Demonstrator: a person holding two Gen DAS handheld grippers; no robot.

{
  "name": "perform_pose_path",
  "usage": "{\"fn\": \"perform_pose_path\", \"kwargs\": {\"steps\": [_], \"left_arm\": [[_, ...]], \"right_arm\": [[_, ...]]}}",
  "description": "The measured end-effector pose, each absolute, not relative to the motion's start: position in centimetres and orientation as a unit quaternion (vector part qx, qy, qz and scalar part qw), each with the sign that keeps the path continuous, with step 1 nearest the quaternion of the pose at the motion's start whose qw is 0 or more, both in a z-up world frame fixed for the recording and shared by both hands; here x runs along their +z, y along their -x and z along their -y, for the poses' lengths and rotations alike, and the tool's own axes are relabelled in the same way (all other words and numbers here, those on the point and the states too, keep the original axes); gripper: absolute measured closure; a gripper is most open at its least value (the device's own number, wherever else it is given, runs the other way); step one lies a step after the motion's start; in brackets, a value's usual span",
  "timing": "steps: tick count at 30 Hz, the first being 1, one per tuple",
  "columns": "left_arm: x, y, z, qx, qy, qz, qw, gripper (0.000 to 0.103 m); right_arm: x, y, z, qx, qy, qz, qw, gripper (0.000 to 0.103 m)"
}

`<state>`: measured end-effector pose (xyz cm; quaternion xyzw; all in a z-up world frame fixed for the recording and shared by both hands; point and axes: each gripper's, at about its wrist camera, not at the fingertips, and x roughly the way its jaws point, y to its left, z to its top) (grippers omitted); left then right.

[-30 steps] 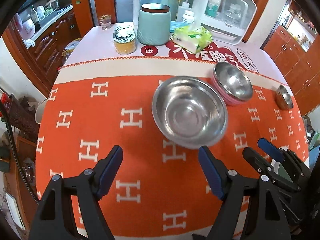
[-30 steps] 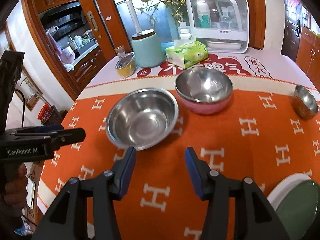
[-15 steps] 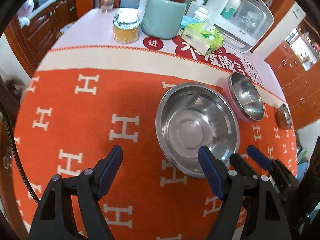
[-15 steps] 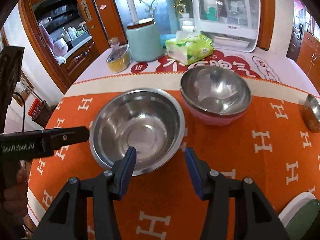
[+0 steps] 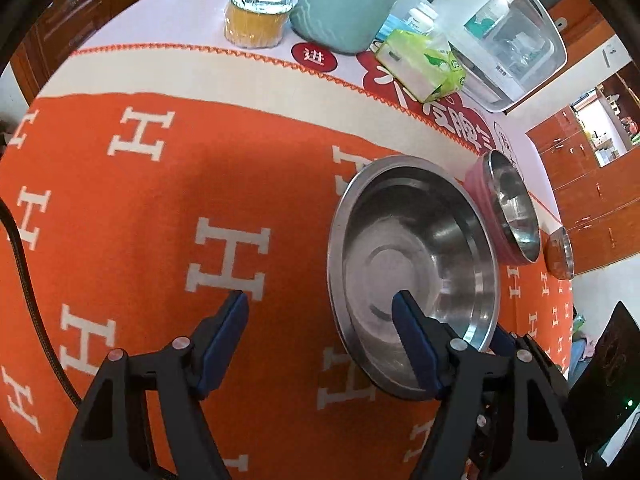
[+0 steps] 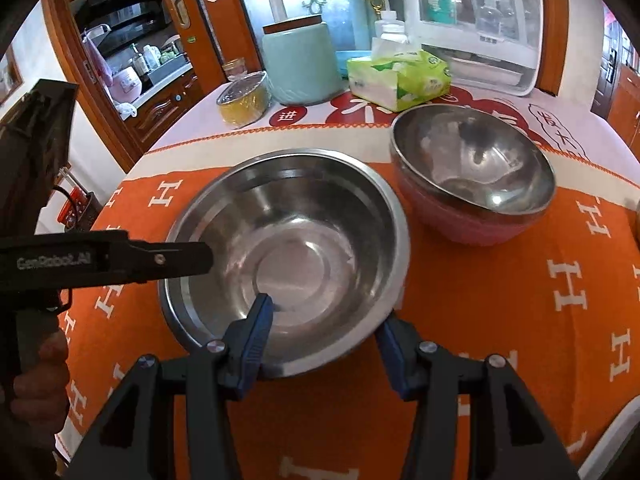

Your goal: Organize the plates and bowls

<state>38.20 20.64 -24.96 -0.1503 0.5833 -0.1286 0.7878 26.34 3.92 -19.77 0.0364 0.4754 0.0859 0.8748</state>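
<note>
A large steel bowl (image 5: 412, 256) (image 6: 288, 240) sits on the orange cloth. My left gripper (image 5: 320, 304) is open; its right finger is over the bowl's left rim, its left finger outside. My right gripper (image 6: 324, 316) is open astride the bowl's near rim, left finger inside, right finger outside. Behind it a steel bowl nested in a pink bowl (image 6: 472, 172) (image 5: 508, 208) stands. A small steel bowl (image 5: 560, 252) is at the far right.
At the table's back stand a teal canister (image 6: 300, 64), a foil-lidded yellow jar (image 6: 244, 100), a green tissue pack (image 6: 400, 76) and a white dish cabinet (image 6: 472, 20). A white plate edge (image 6: 616, 440) shows at the lower right of the right wrist view.
Both grippers have moved forward and down onto the large steel bowl. The left came in at its left rim, the right at its near rim. Both stayed open.
</note>
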Motion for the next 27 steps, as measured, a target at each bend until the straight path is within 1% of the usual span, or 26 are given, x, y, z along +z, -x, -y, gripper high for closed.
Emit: {"fn": "perform_pose_path", "kwargs": {"steps": [1,3,5,7,9,11,17,19,21,27], "left_arm": [[-25.3,-38.4,-20.5,-0.133,0.152,-0.587,0.784,0.036],[-25.8,-38.6,-20.3,-0.137,0.153,-0.593,0.779,0.044],[-26.1,-38.7,-20.2,-0.139,0.153,-0.597,0.775,0.047],[-26.1,-38.7,-19.8,-0.143,0.146,-0.592,0.780,0.053],[-26.2,-38.8,-19.7,-0.143,0.140,-0.592,0.780,0.061],[-26.2,-38.8,-19.7,-0.150,0.147,-0.591,0.779,0.073],[-26.5,-38.8,-19.6,-0.148,0.150,-0.596,0.775,0.078],[-26.4,-38.8,-19.3,-0.150,0.139,-0.597,0.775,0.082],[-26.5,-38.8,-19.1,-0.155,0.137,-0.603,0.770,0.088],[-26.5,-38.1,-19.2,-0.150,0.139,-0.610,0.765,0.089]], "right_arm": [[-19.9,-26.4,-3.9,0.086,-0.038,-0.474,0.875,0.052],[-20.0,-26.5,-3.9,0.085,-0.037,-0.473,0.876,0.052],[-20.1,-26.6,-4.0,0.086,-0.036,-0.473,0.876,0.052],[-20.1,-26.7,-4.0,0.086,-0.035,-0.473,0.876,0.052],[-20.2,-26.7,-4.0,0.086,-0.035,-0.474,0.876,0.052],[-20.2,-26.8,-4.0,0.087,-0.034,-0.474,0.876,0.053],[-20.3,-26.8,-3.8,0.077,-0.035,-0.471,0.878,0.065],[-20.3,-26.8,-3.6,0.075,-0.038,-0.471,0.878,0.070],[-20.2,-26.8,-3.6,0.074,-0.038,-0.471,0.878,0.072],[-20.0,-26.4,-3.5,0.072,-0.050,-0.481,0.872,0.074]]}}
